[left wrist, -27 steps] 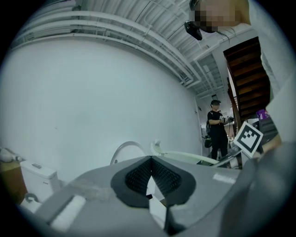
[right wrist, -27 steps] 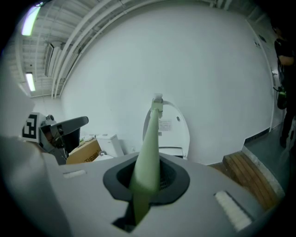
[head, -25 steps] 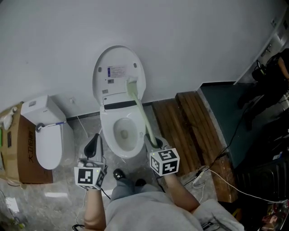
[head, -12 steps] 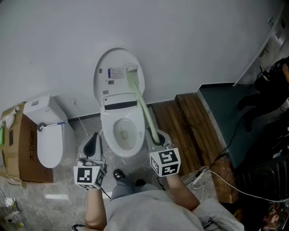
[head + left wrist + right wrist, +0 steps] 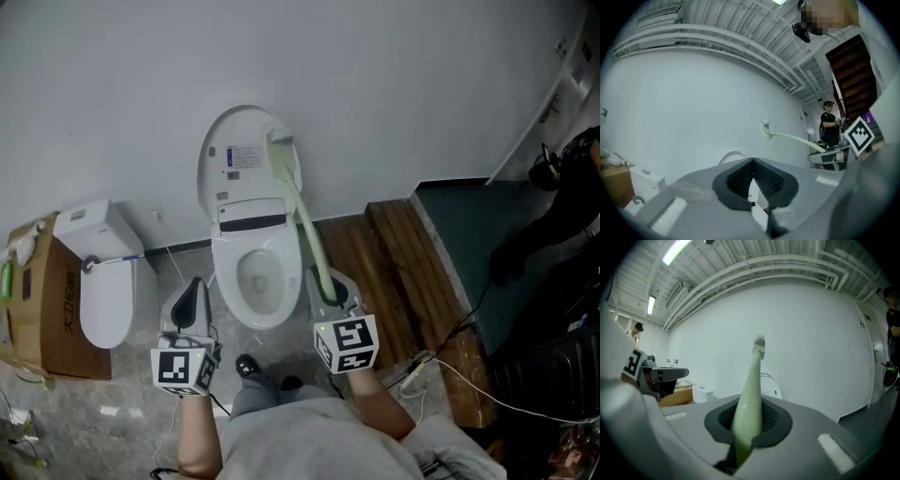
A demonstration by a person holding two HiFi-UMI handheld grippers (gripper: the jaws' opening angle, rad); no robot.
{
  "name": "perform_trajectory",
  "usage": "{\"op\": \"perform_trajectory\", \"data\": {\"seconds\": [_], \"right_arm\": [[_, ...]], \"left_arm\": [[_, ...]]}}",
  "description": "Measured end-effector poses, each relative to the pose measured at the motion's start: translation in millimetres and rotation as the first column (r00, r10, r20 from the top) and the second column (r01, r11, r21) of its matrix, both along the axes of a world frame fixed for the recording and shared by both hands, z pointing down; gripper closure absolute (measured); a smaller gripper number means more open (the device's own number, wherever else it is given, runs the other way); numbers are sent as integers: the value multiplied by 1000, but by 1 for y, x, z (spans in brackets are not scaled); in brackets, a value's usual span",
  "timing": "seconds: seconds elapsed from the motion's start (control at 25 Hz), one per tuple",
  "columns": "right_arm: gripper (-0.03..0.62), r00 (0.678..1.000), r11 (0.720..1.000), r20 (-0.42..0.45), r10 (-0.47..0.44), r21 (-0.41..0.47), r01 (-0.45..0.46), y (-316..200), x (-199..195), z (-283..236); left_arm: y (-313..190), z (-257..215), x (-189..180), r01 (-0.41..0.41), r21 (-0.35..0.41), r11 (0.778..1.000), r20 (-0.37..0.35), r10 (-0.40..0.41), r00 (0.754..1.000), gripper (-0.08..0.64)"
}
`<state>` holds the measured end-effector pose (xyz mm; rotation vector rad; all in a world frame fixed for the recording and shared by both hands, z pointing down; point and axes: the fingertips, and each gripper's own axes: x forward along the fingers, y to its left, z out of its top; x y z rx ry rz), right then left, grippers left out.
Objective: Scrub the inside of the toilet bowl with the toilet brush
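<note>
The right tongs [image 5: 749, 420] are clamped on the butt end of a pale green toilet brush [image 5: 753, 376], whose handle fills the gap between the ribbed pads. The left tongs [image 5: 752, 180] are pressed together at the tips with nothing between them and hang low beside the toilet's left side. In the head view the right tongs [image 5: 325, 289] sit just right of the toilet bowl [image 5: 225, 267], while the left tongs [image 5: 192, 302] wait on the other side. The toilet brush [image 5: 305, 220] slants up and away from the person, and its bristle head is raised in front of the upright lid [image 5: 234, 127], well above the water and not yet inside the bowl. A second toilet [image 5: 101, 286] and a cardboard box [image 5: 42, 309] stand to the left, wooden boards [image 5: 375, 258] lie to the right, and cables [image 5: 450, 361] trail across the floor near the person's feet. Scrubbing appears not to have begun. The grip is at the far end of a long, smooth, tapering handle, so the brush could twist or slide in the pads once the bristles press on porcelain. A careless swing down could knock the lid or miss the rim. A step back could also catch the cables.
</note>
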<state>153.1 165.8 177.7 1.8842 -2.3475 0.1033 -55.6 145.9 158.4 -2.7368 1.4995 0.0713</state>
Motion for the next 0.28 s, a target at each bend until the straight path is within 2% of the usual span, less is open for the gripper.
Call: {"op": "perform_trajectory", "data": {"seconds": [0.28], "right_arm": [[574,1000,999,-12,9,37,-8,4,3,-9]], "left_arm": [[4,-6,2,-2,23,1000,2,2,1000,569]]}}
